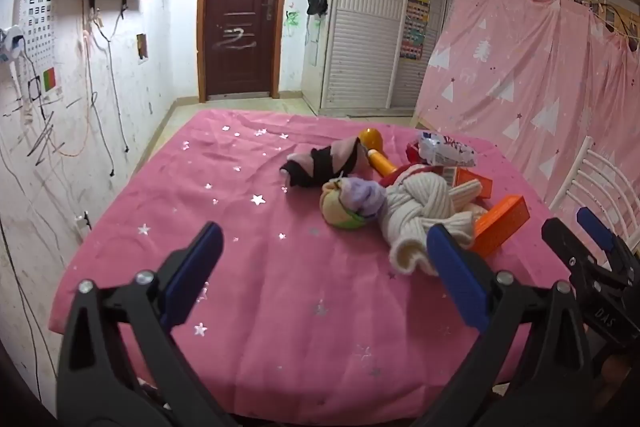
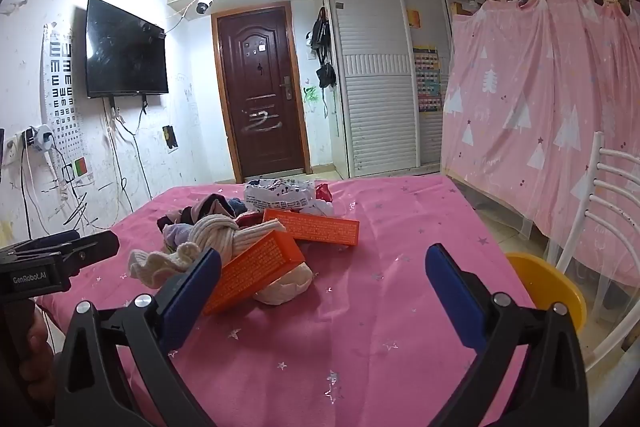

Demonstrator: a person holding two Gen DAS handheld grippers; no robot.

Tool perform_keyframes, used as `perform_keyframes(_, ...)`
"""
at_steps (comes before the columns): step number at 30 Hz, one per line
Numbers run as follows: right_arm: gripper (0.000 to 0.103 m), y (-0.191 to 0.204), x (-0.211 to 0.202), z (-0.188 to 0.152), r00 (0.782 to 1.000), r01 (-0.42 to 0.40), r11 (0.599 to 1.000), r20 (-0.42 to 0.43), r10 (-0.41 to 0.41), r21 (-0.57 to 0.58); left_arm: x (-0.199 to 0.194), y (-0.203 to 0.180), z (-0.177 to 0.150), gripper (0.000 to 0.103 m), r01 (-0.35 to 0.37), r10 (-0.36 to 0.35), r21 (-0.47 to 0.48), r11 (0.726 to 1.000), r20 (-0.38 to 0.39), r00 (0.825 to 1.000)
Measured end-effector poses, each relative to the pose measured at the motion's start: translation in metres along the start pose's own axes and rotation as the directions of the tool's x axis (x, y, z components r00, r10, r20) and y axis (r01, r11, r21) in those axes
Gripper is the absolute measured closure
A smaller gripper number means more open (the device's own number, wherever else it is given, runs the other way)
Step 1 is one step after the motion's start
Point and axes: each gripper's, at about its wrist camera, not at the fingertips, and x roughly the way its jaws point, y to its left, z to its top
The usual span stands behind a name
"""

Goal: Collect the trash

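Note:
A heap lies on the pink star-print tablecloth (image 1: 248, 267): two orange boxes (image 2: 252, 273) (image 2: 316, 227), a crumpled white plastic wrapper (image 2: 280, 197), a knotted cream sock (image 1: 416, 211), a striped black-and-pink sock (image 1: 324, 163), a small sock ball (image 1: 344, 207) and an orange bottle (image 1: 378, 153). My left gripper (image 1: 326, 275) is open and empty, hovering above the cloth near the cream sock. My right gripper (image 2: 324, 287) is open and empty, its left finger next to the nearer orange box. The right gripper also shows in the left wrist view (image 1: 592, 243).
A yellow bin (image 2: 548, 287) stands by the table's right edge beside a white chair (image 2: 600, 211). A pink curtain (image 2: 560, 107) hangs at the right. A brown door (image 2: 264, 95), a wall television (image 2: 124, 51) and white wardrobes (image 2: 380, 79) are behind.

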Motion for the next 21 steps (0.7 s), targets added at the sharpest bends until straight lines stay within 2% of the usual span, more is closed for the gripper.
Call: perform_keyframes(21, 0.008, -0.0008, -0.0013, 0.0012, 1.000, -0.006, 1.000, 0.001, 0.006, -0.001, -0.0030, 0.0006, 0.0022, 0.005, 0.004, -0.004, 0.017, 1.000, 0.001, 1.000)
